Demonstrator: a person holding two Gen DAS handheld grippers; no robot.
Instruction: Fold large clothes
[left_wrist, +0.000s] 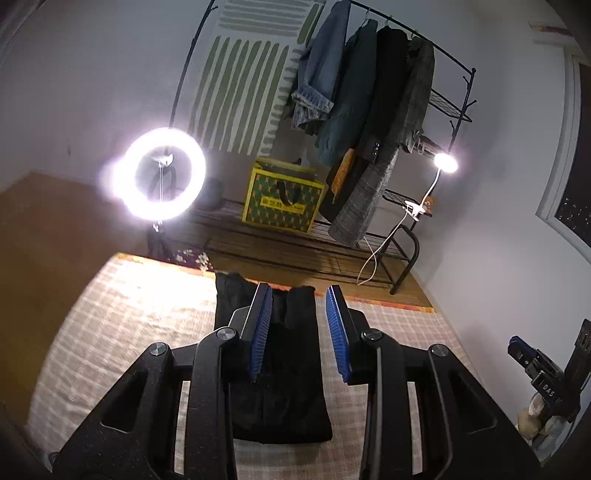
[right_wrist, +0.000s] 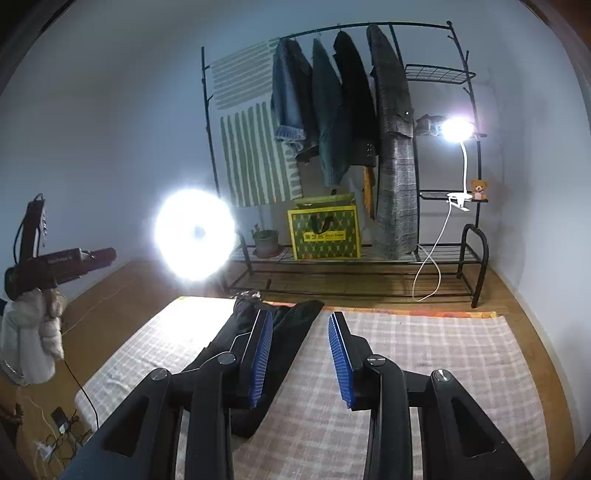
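A checked mat (left_wrist: 122, 306) covers a wooden floor before a metal clothes rack (right_wrist: 436, 254) hung with coats, lit by a ring light (left_wrist: 165, 173) and a clip-on lamp (right_wrist: 457, 129). A folded black garment (left_wrist: 284, 369) lies flat on the mat. The left gripper (left_wrist: 300, 328) hovers above it, jaws apart and empty, the dark cloth showing in the gap between the blue pads and well below them. The right gripper (right_wrist: 301, 354), jaws likewise apart and holding nothing, hangs over the mat with the garment lying below its left finger.
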